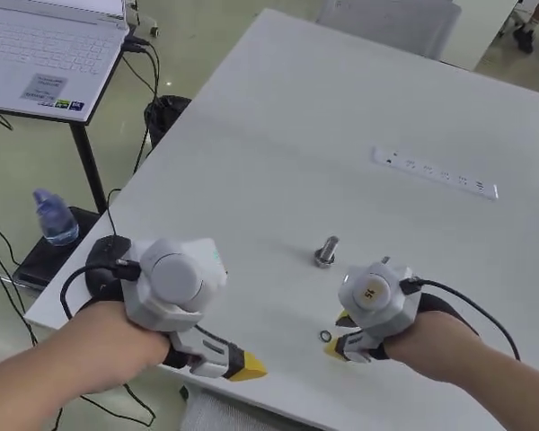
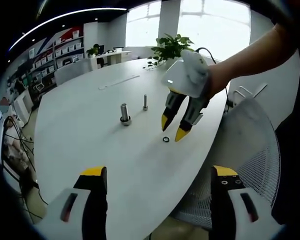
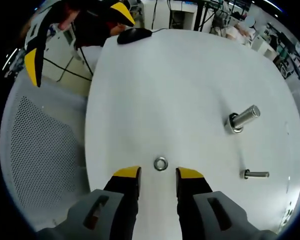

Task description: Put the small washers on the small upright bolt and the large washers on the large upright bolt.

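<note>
Right gripper (image 3: pixel 157 176) at a small washer (image 3: pixel 160 163) by the near edge of the tabletop (image 1: pixel 278 153).
Its jaws stand slightly apart and hold nothing; the washer lies flat just ahead of the tips. Left gripper (image 2: pixel 160 172) hangs wide open and empty at the near left. Farther in, the large bolt (image 3: pixel 242 119) stands upright, with the small bolt (image 3: pixel 256 174) to its right.

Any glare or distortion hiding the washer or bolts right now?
Head view: even light, no glare, washer tiny but clear. Left gripper view: windows blown out, table fine. Right gripper view: washer sharp; fisheye tips the large bolt and small bolt sideways.
</note>
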